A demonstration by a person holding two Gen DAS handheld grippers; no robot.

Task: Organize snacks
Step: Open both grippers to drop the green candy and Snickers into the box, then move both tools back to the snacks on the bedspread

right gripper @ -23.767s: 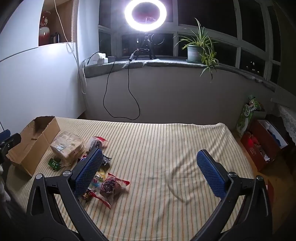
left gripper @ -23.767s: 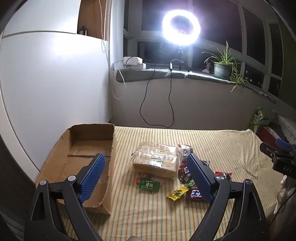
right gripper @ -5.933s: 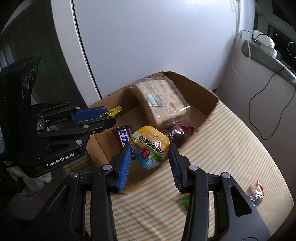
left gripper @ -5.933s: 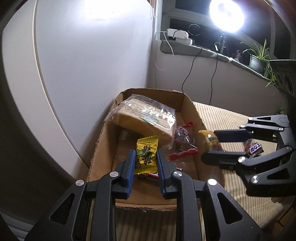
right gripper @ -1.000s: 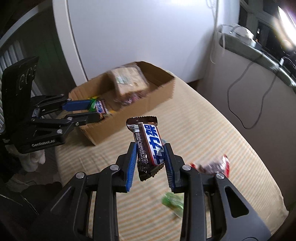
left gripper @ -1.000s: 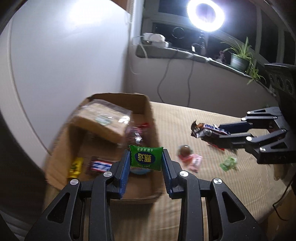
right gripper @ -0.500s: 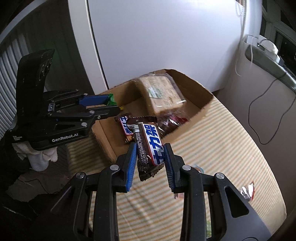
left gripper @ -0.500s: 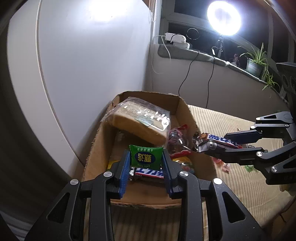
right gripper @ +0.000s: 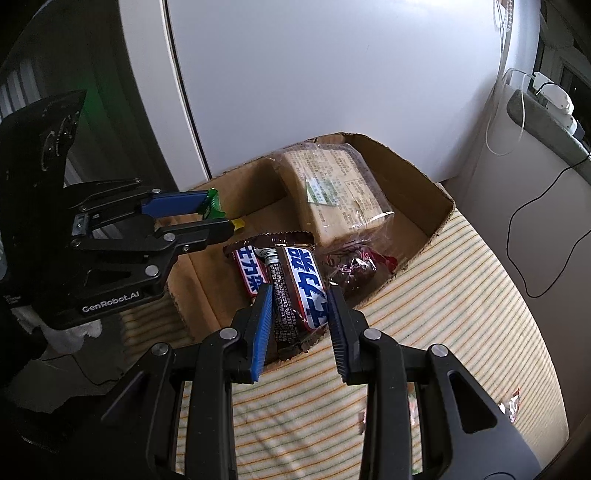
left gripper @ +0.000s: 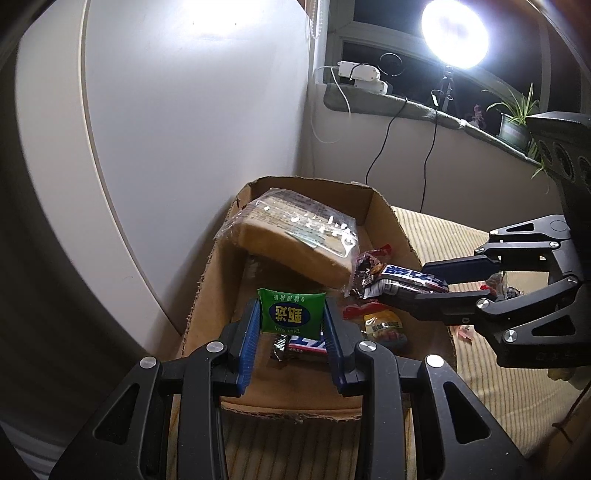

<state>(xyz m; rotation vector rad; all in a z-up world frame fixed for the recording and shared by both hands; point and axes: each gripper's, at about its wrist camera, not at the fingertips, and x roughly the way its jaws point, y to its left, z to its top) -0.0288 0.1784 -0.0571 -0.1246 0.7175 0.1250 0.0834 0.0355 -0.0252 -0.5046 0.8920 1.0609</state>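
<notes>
I see my left claw [left gripper: 291,325] pinching a small green foil packet [left gripper: 291,313], my right claw [right gripper: 300,308] pinching a brown-and-blue chocolate bar [right gripper: 299,291]; open brown cardboard box [right gripper: 424,192] lies below both.

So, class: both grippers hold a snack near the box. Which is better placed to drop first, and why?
Probably left: the left gripper holds its green packet over the box floor; the right gripper's bar overhangs the rim.

A bright round ring lamp [left gripper: 455,34] on a thin tripod stands on the grey window ledge [left gripper: 424,107]. Near it lie a white power strip [left gripper: 364,75] and a green potted plant [left gripper: 515,114]. Black cables [left gripper: 384,147] hang down the wall. A yellow striped cloth [right gripper: 461,295] covers the surface beside a large white panel [right gripper: 332,74].
</notes>
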